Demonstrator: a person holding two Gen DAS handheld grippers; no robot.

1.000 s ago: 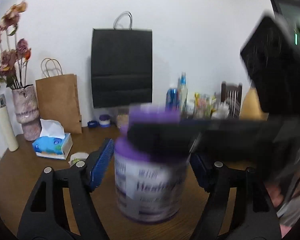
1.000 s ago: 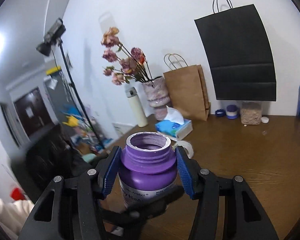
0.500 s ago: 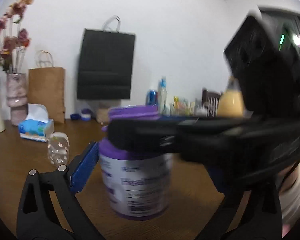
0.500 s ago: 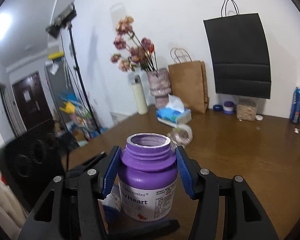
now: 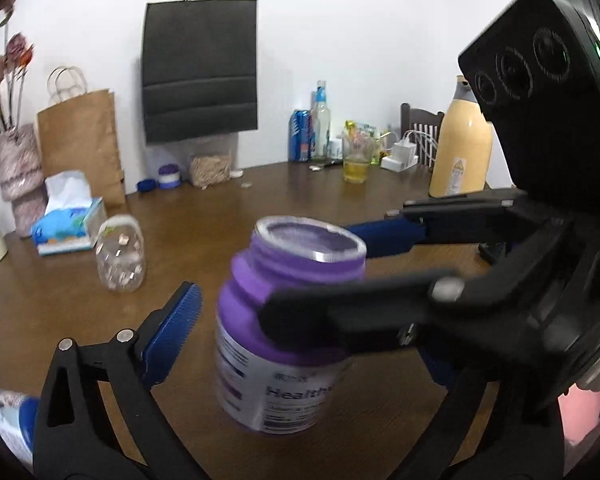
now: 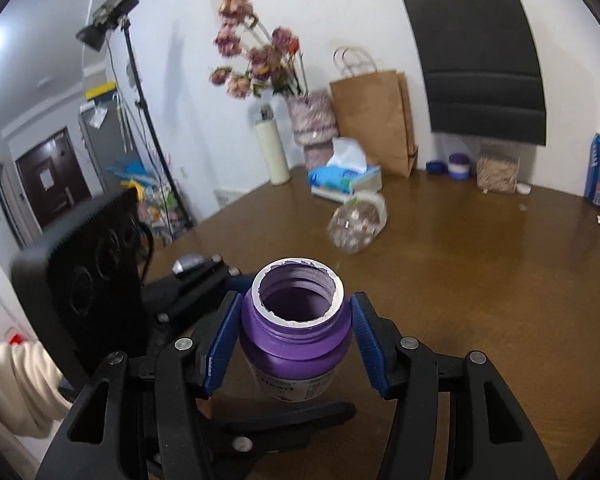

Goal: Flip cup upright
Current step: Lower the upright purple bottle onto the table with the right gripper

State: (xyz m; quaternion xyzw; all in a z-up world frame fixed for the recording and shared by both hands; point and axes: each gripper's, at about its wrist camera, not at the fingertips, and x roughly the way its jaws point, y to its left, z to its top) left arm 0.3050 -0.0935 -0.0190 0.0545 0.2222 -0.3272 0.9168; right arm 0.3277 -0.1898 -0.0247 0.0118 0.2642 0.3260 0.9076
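Purple cup (image 6: 296, 344) upright, between right gripper (image 6: 296, 340) fingers (image 6: 220, 344)

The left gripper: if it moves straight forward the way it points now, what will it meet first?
Most likely the purple bottle, which stands just ahead between its open fingers, held by the right gripper. Depth is hard to judge.

Right hand-held gripper (image 6: 296, 344) reaching in level from the lower frame, blue pads (image 6: 220, 346) closing on both sides of a neck. Left hand-held gripper (image 5: 300, 340) spreading wide, pads touching nothing.
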